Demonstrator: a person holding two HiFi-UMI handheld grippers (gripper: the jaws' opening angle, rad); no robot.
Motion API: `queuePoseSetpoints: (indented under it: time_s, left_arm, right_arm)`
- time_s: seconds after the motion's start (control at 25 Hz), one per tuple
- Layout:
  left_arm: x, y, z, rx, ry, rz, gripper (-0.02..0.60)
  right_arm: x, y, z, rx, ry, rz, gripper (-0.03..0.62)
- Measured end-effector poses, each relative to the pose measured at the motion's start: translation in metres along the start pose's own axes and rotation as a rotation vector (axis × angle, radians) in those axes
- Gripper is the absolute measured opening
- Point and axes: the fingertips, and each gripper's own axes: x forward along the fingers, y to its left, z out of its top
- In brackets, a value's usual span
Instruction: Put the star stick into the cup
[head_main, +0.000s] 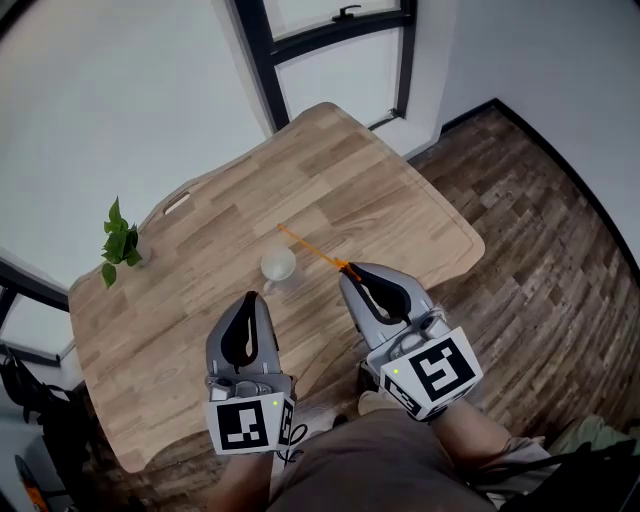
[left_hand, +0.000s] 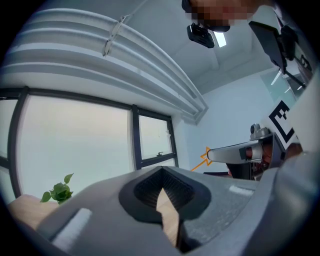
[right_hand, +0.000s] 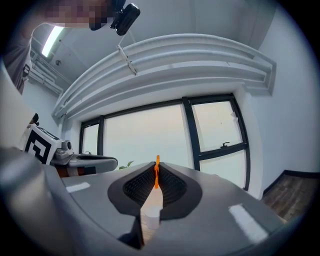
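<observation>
Your right gripper (head_main: 346, 270) is clenched on the star stick (head_main: 308, 245) — its long axis runs forward-left, free end beyond the cup (head_main: 278, 264), which stands on the worktop (head_main: 330, 170) just left. Left gripper (head_main: 250, 298) closed, empty.

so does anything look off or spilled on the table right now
Nothing stands out. The cup stands upright on the table, with nothing spilled. The right gripper is shut on the star stick, which slants over the table beside the cup, not yet in it. The left gripper is shut and empty.
</observation>
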Motion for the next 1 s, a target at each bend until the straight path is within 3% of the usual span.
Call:
queuePoseSetpoints:
  time_s: [0.48, 1.0]
  left_arm:
    - [0.021, 0.014, 0.01, 0.013, -0.027, 0.135, 0.0]
    - [0.035, 0.043, -0.024, -0.04, 0.046, 0.179, 0.0]
  right_arm:
    - [0.041, -0.015, 0.013, -0.033, -0.017, 0.148, 0.046]
    - [0.066, -0.009, -0.033, -0.011, 0.138, 0.19, 0.046]
